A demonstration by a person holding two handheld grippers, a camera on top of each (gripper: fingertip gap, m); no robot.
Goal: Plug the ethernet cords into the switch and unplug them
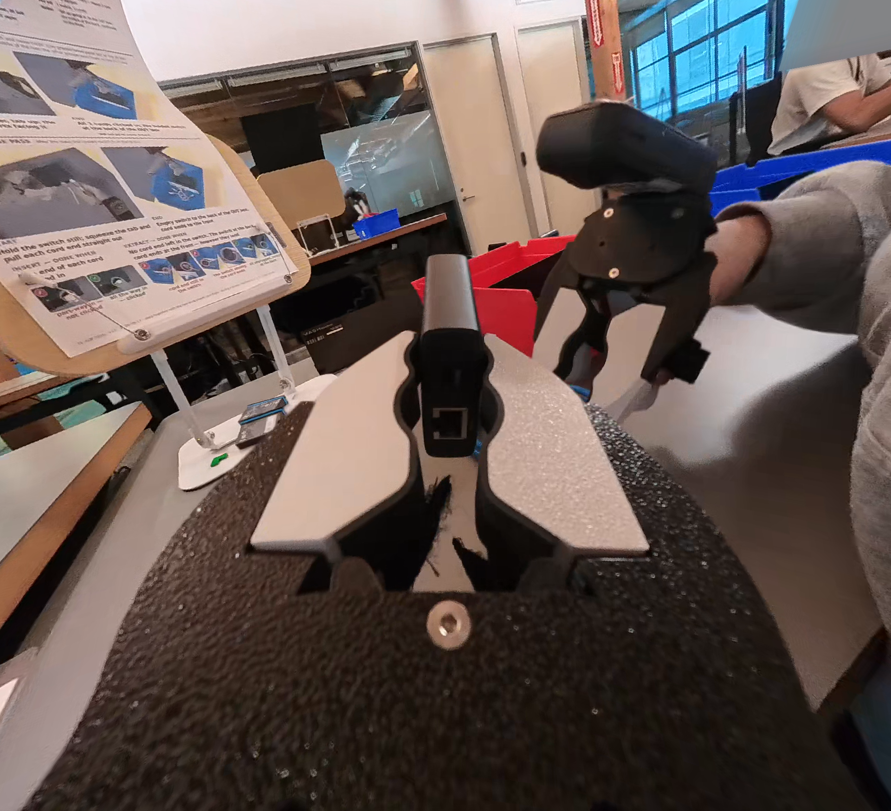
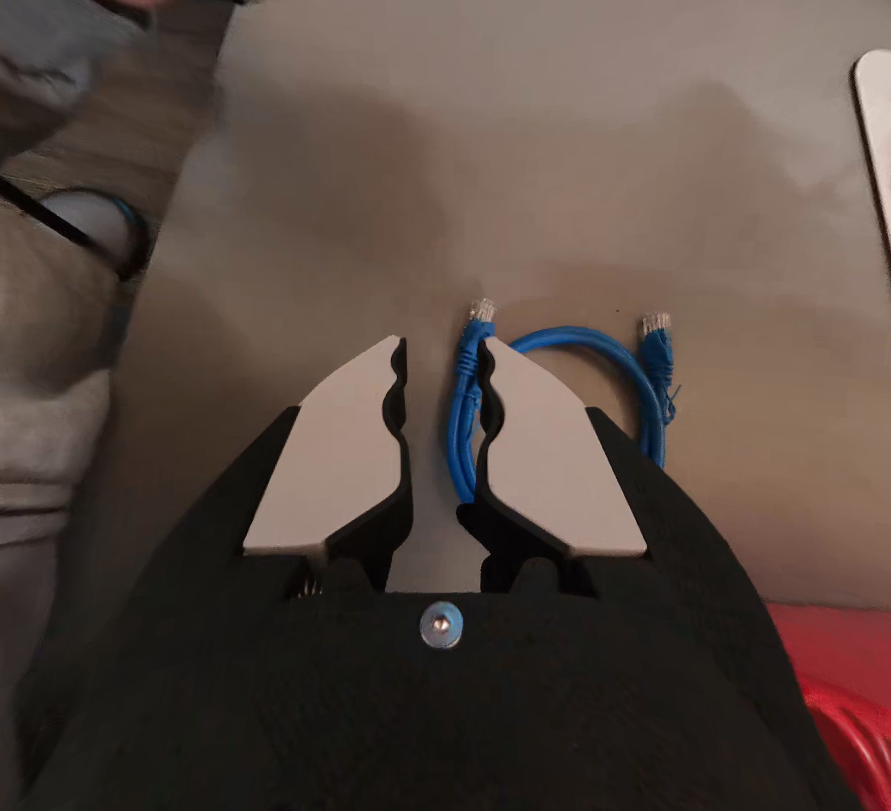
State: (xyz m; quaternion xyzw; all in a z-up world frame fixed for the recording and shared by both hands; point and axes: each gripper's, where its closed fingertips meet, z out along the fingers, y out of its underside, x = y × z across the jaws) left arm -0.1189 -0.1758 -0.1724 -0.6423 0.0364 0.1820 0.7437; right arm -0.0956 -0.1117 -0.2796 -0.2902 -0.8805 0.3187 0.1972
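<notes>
- The left gripper (image 1: 451, 407) is pinching a small black box (image 1: 449, 354) with a network socket on its near face. The box stands up between the two fingers, clear of the grey table (image 1: 723, 402).
- The hold looks narrow: only the lower part of the box sits in the notches of the fingers, and most of it rises above them. My guess is that a sideways push could twist or tip it out of the grip.
- The right gripper (image 2: 441, 349) is spread, with nothing between its fingers. It points down at the table right over a blue cable (image 2: 559, 339), and its right finger covers part of the loop.
- The cable lies flat in a loose loop, both clear plugs pointing away from the gripper. Whether the finger touches the cable, I cannot tell.
- Likely trouble here: closing on the doubled strand instead of a plug would lift the whole loop, and the free end could drag or catch. The wrist view is blurred, so the aim is hard to judge.
- In the left wrist view the right gripper (image 1: 612, 375) hangs close to the held box, so the two could bump.
- Counted: one black box, one blue cable with two plugs, two grippers.
- Around them: one red bin (image 1: 501, 277) behind the box, one blue bin (image 1: 795, 171) at the far right, and one instruction sheet on a wooden stand (image 1: 111, 190) at the left.
</notes>
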